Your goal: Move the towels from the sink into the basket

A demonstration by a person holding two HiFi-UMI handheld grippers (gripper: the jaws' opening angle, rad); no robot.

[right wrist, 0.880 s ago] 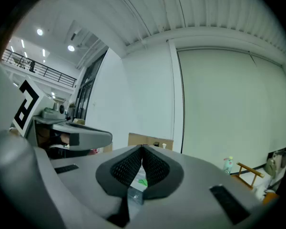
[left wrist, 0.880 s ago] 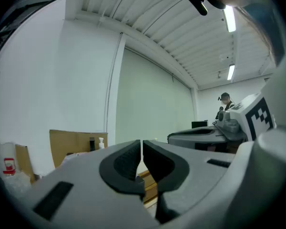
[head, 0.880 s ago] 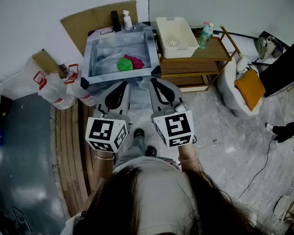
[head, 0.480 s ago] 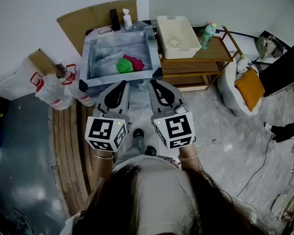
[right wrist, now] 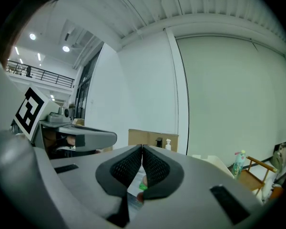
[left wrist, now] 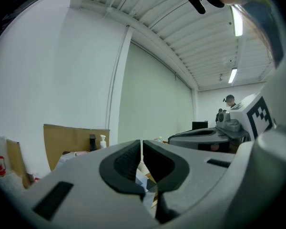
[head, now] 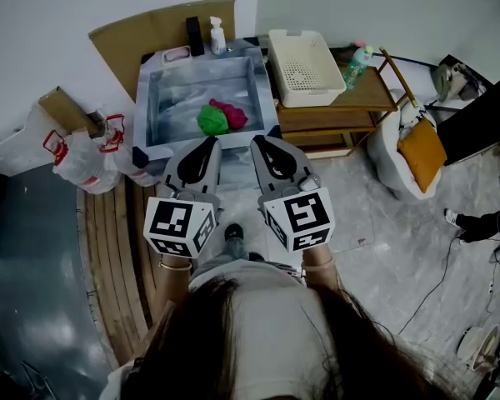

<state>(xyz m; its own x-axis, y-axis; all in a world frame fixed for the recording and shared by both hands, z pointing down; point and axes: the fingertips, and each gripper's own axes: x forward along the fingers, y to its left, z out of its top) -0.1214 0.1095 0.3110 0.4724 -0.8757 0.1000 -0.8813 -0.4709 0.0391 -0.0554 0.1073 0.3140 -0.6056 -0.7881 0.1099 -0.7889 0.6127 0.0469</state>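
A green towel point(head: 212, 120) and a pink-red towel point(head: 231, 113) lie bunched together in the grey sink point(head: 154, 98). To the sink's right, a cream plastic basket point(head: 302, 67) stands on a wooden shelf. My left gripper point(head: 207, 144) and right gripper point(head: 257, 143) hover side by side just short of the sink's front edge. Both are shut with nothing between the jaws. In the left gripper view the left gripper point(left wrist: 141, 143) shows its pads nearly touching. In the right gripper view the right gripper point(right wrist: 142, 150) has its pads closed, and a bit of green towel point(right wrist: 143, 187) shows below them.
A soap bottle point(head: 217, 35) and a dark container point(head: 194, 36) stand at the sink's back rim, before a cardboard sheet point(head: 146, 30). A green bottle point(head: 357, 63) stands on the wooden shelf point(head: 365, 95). White plastic bags point(head: 87, 155) lie left of the sink. A seat with an orange cushion point(head: 421, 151) stands right.
The view has shifted slightly, so the sink and basket sit a little lower and closer to the grippers. Both grippers stay shut and side by side.
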